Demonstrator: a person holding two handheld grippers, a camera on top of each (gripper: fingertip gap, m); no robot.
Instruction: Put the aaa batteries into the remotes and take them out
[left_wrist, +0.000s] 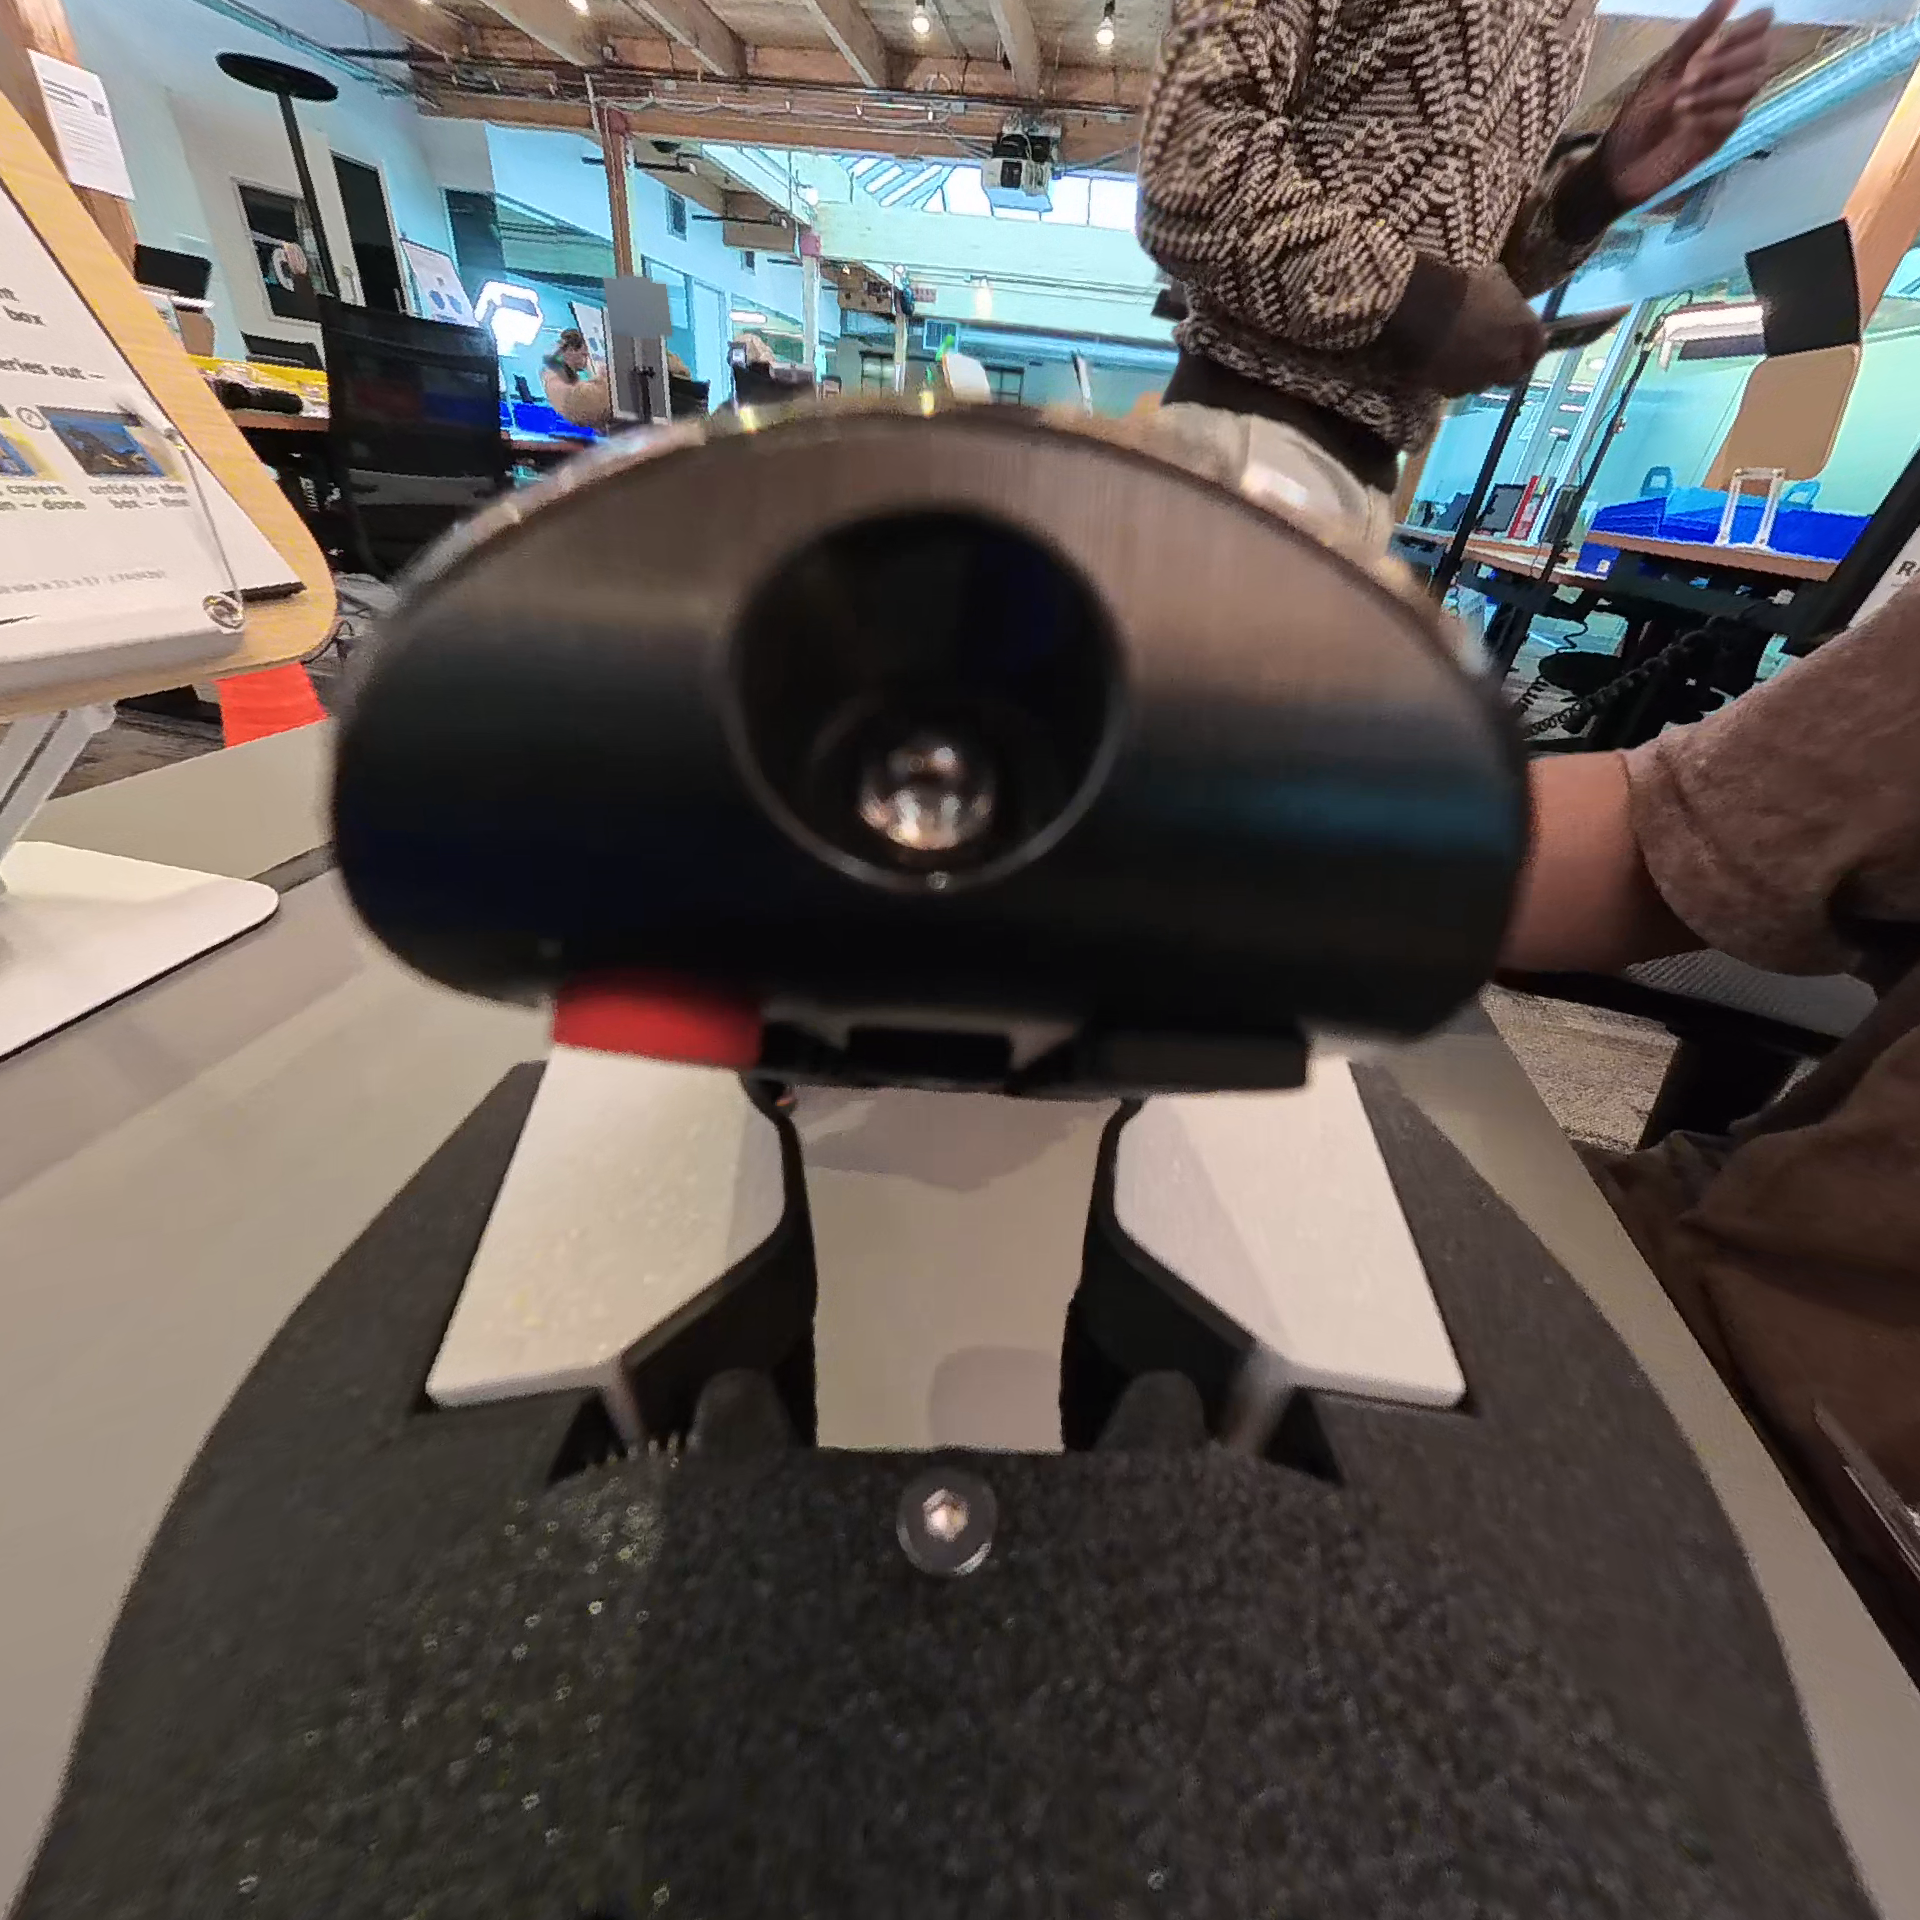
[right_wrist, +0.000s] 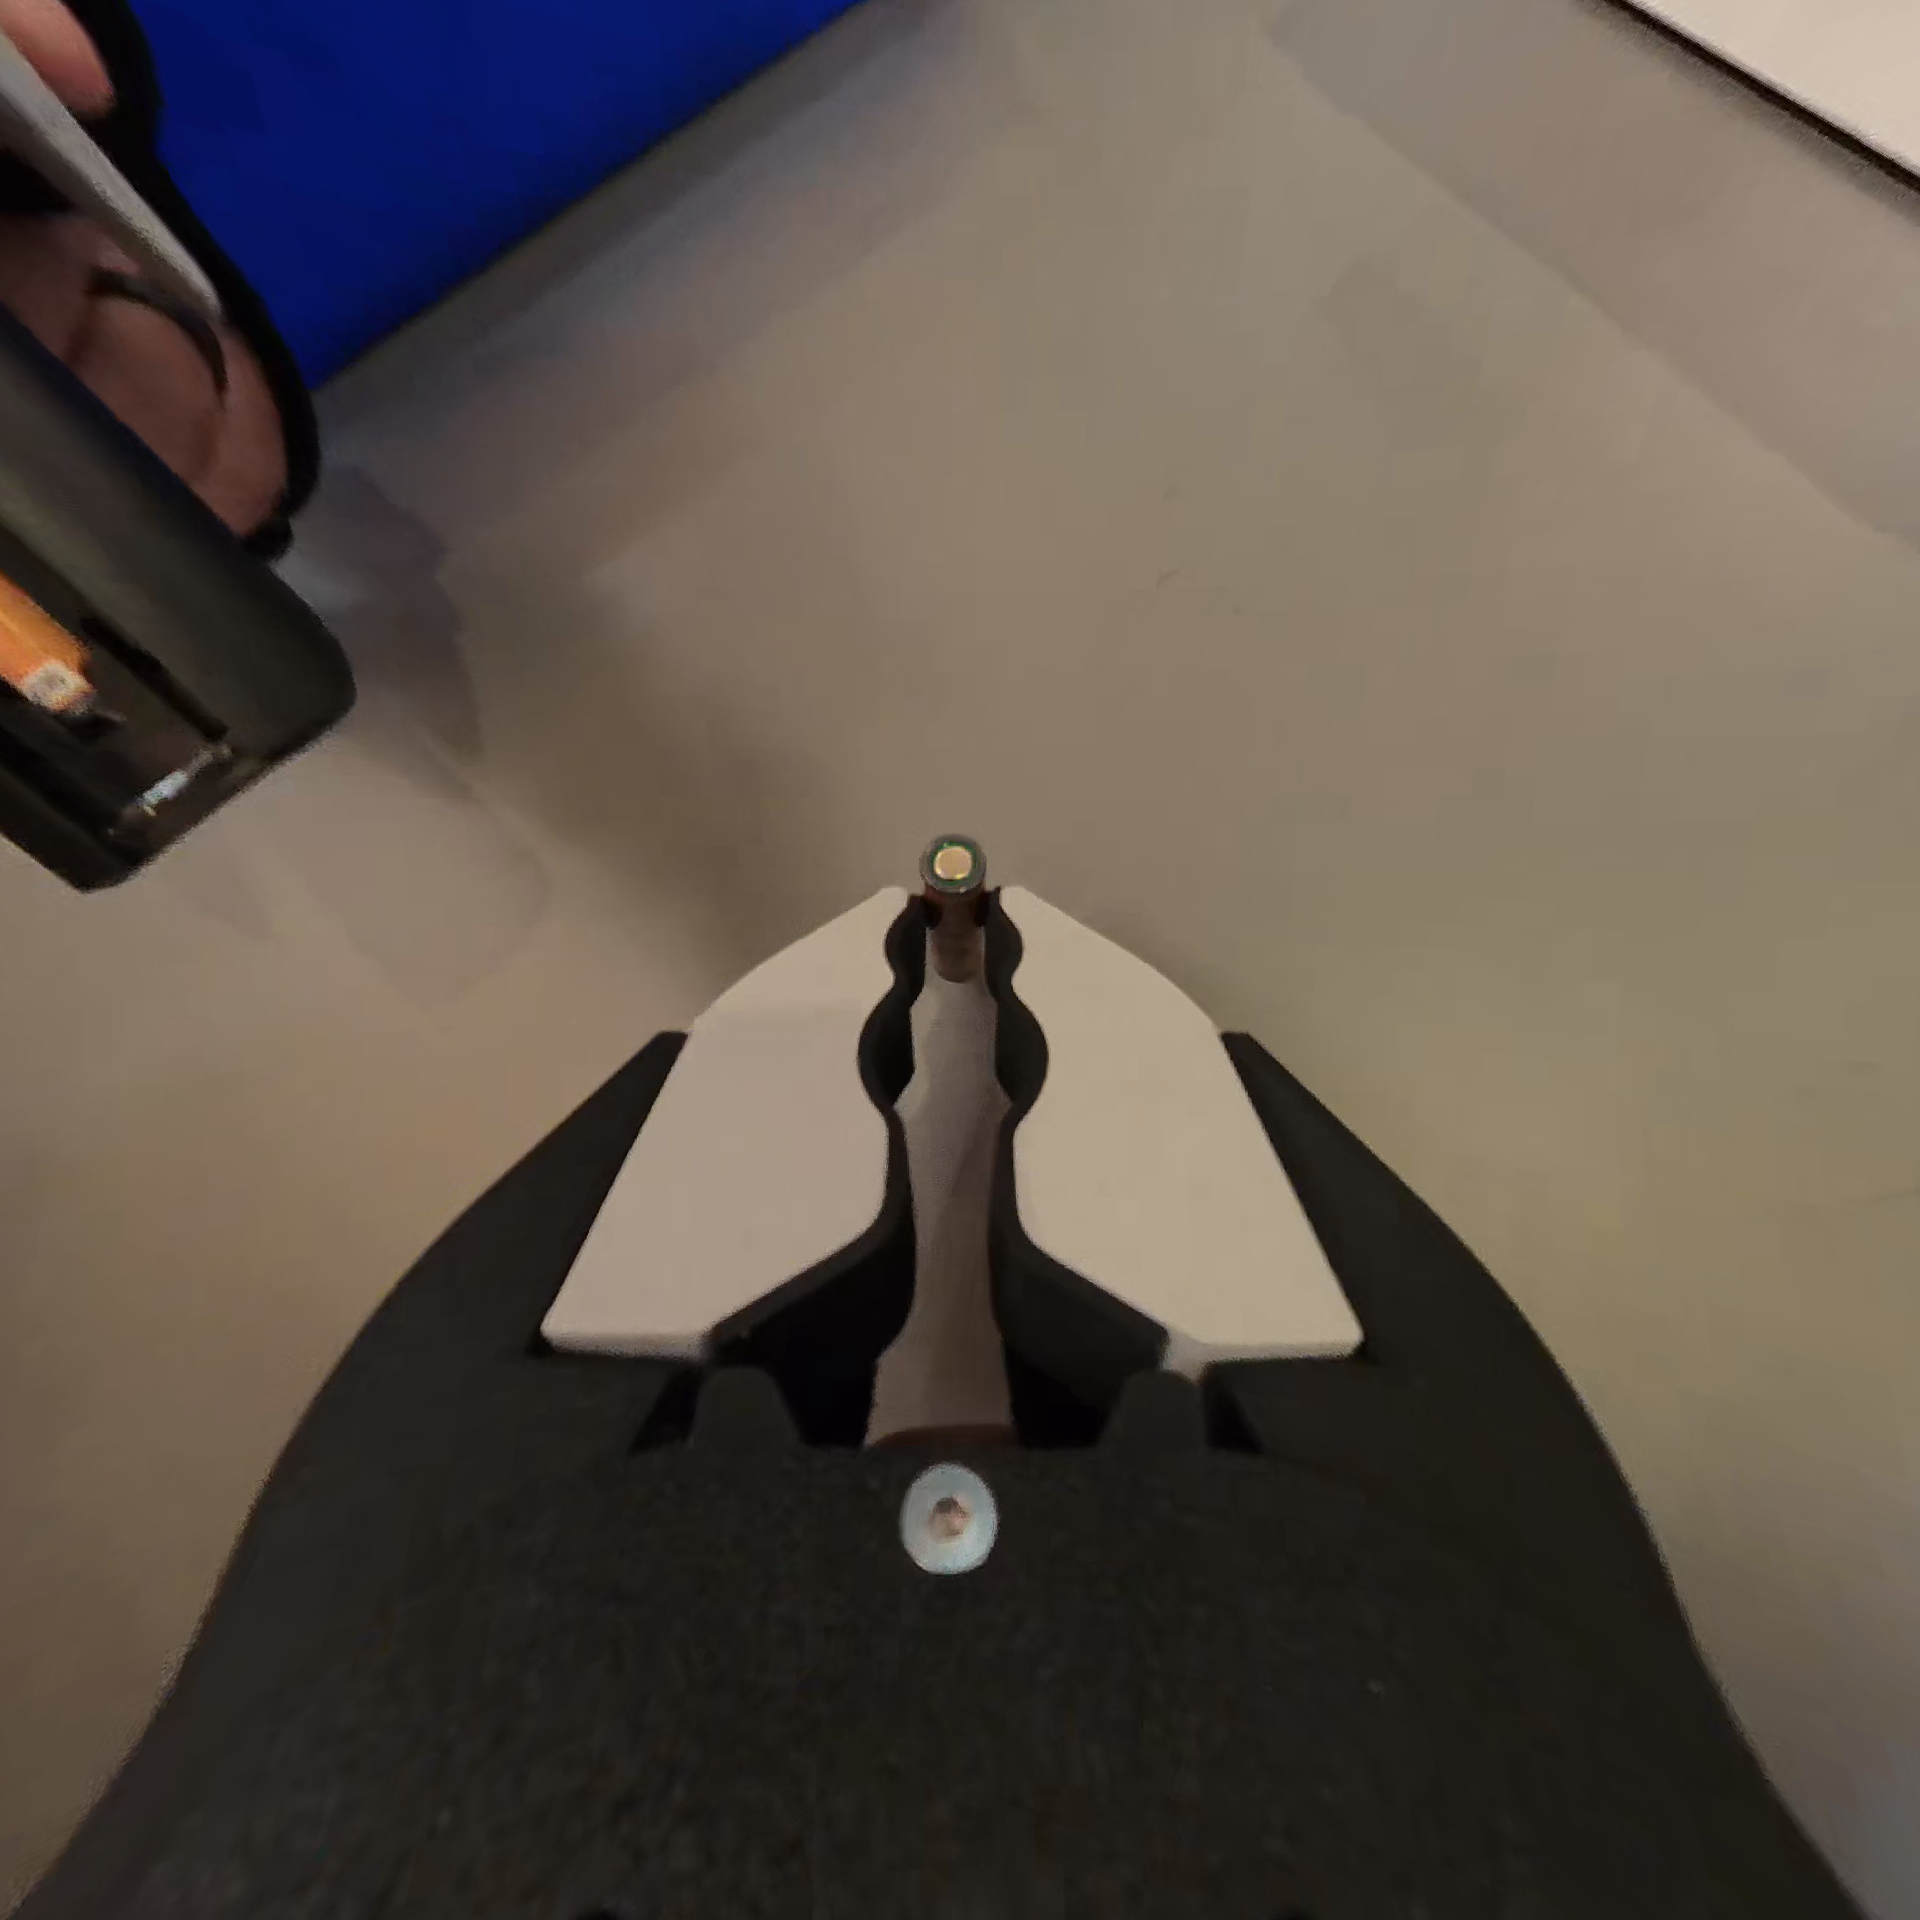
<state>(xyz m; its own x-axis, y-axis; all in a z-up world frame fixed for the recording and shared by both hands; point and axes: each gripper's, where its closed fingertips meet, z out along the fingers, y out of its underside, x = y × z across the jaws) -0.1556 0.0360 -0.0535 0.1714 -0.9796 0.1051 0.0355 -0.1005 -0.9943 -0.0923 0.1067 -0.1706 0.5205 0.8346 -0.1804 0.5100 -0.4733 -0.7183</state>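
My left gripper (left_wrist: 940, 1122) is shut on a black remote (left_wrist: 925, 748), held end-on and blurred so close to the camera that it hides the fingertips. A red button (left_wrist: 655, 1018) shows on its underside. In the right wrist view the remote (right_wrist: 218, 603) hangs at the upper left with its battery bay open towards me and one orange battery (right_wrist: 42, 649) inside. My right gripper (right_wrist: 954, 914) is shut on an AAA battery (right_wrist: 954, 868) that points forward from its fingertips, above the grey table (right_wrist: 1351, 623), to the right of the remote and apart from it.
A blue bin (right_wrist: 468, 156) stands beyond the remote. A white sign stand (left_wrist: 114, 499) and an orange cone (left_wrist: 268, 701) are at the left. A person's arm (left_wrist: 1714, 831) is at the right table edge. Another person (left_wrist: 1351, 208) stands behind. Spacing between my two grippers at the tips: around 15 centimetres.
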